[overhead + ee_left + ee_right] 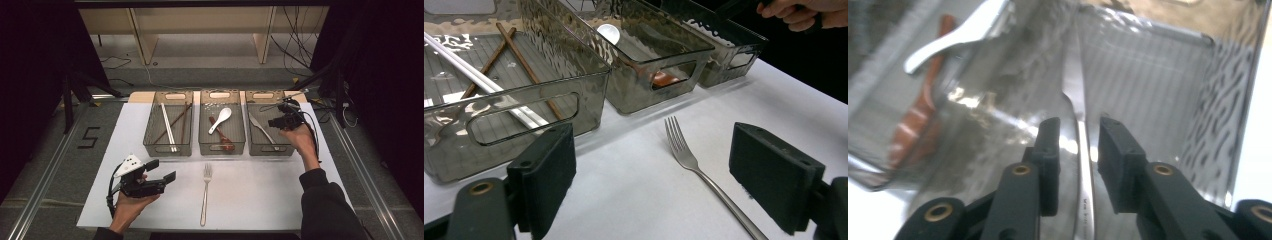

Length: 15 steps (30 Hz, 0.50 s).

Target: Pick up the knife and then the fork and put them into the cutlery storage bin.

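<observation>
Knife (pixel 1083 150) is lying on the floor of the right bin (pixel 290 148), passing between your right gripper (pixel 1078 145) jaws, which are standing slightly apart and not pinching it. Your left gripper (pixel 651 175) is gaping wide, empty, fork (pixel 694 162) just ahead. Lifting crookedly risks snagging the blade and dragging the bin.

We see a silver table knife (pixel 1082 150) lying flat on the floor of the right-hand smoked-plastic bin (pixel 287 148); seen from above (pixel 262 131), it runs on a slant, one end toward the bin's far left, the other toward its near right wall. Its metal is smooth and glossy, catching bright glints. The knife lies in the gap between our right gripper (pixel 1078 145) pads, neither pad pressing on it.
</observation>
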Each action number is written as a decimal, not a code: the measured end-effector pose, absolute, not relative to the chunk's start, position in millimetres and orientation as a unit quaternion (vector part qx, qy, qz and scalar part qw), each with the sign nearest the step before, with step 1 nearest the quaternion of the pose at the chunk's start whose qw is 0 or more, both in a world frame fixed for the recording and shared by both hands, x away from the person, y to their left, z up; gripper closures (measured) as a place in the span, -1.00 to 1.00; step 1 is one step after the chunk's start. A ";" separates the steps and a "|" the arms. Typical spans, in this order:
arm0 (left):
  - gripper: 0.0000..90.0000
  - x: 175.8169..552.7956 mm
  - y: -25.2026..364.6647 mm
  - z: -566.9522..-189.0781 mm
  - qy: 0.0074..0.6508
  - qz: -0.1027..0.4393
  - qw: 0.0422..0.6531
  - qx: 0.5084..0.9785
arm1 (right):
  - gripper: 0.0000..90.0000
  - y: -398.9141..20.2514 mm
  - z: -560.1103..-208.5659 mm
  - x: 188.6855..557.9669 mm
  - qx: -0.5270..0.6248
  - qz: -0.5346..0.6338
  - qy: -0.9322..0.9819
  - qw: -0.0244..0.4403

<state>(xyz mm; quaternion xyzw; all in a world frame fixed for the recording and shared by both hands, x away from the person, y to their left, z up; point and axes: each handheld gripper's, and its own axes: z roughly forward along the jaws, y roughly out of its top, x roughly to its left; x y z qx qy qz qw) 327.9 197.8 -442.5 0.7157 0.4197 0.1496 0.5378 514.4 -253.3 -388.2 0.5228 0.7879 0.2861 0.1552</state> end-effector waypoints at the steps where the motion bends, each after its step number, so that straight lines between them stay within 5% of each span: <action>1: -0.59 327.8 197.8 -442.4 0.420 0.150 0.538 0.716 | 0.48 -251.3 -385.8 512.3 0.519 0.290 0.789 0.154; 4: -0.59 327.8 197.7 -442.4 0.420 0.150 0.538 0.716 | 0.29 -243.4 -380.8 505.2 0.506 0.298 0.795 0.150; 15: -0.59 327.5 198.3 -442.2 0.420 0.151 0.537 0.716 | 0.06 -205.4 -361.8 449.7 0.418 0.363 0.821 0.142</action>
